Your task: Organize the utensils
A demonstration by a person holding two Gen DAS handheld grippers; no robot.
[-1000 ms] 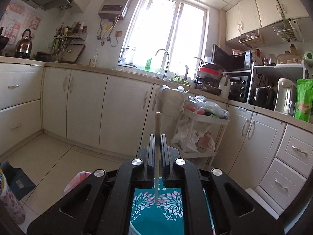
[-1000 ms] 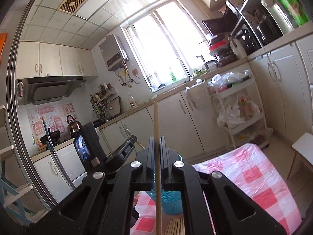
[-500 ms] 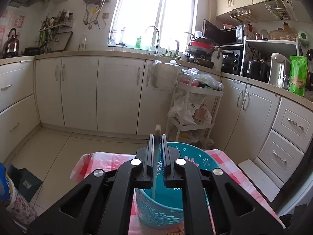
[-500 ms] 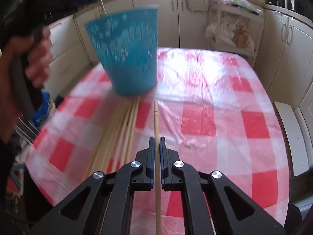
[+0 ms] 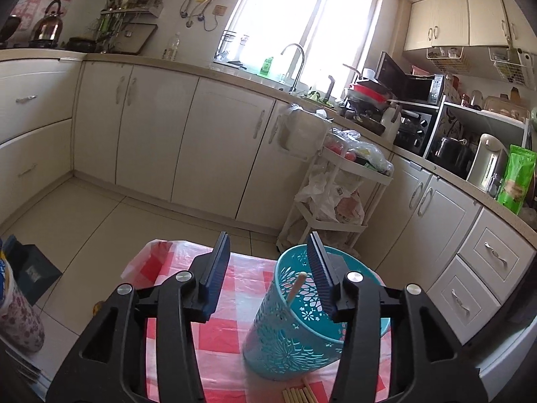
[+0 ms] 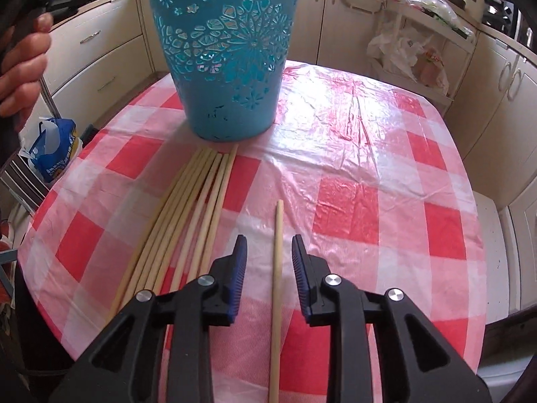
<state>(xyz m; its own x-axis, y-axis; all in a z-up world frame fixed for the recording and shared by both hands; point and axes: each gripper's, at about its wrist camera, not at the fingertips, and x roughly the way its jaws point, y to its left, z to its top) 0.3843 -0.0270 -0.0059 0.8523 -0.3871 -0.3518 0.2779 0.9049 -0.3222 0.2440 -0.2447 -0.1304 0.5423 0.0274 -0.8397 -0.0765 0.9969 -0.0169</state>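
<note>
With the left gripper (image 5: 268, 268) spread wide above the teal bucket (image 6: 226, 50) holding one chopstick (image 5: 295, 285), the lone chopstick (image 6: 277, 268) in front of the bucket, framed by the narrowly parted right gripper (image 6: 269, 255), is best pinched mid-shaft, clear of the bundle (image 6: 188, 221) beside it.

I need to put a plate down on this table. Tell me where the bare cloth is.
The checked cloth is bare right of the single chopstick and the blue bucket, out to the table's right edge. It is crowded left of that stick, where the chopstick bundle fans from the bucket's base toward the near edge.
</note>
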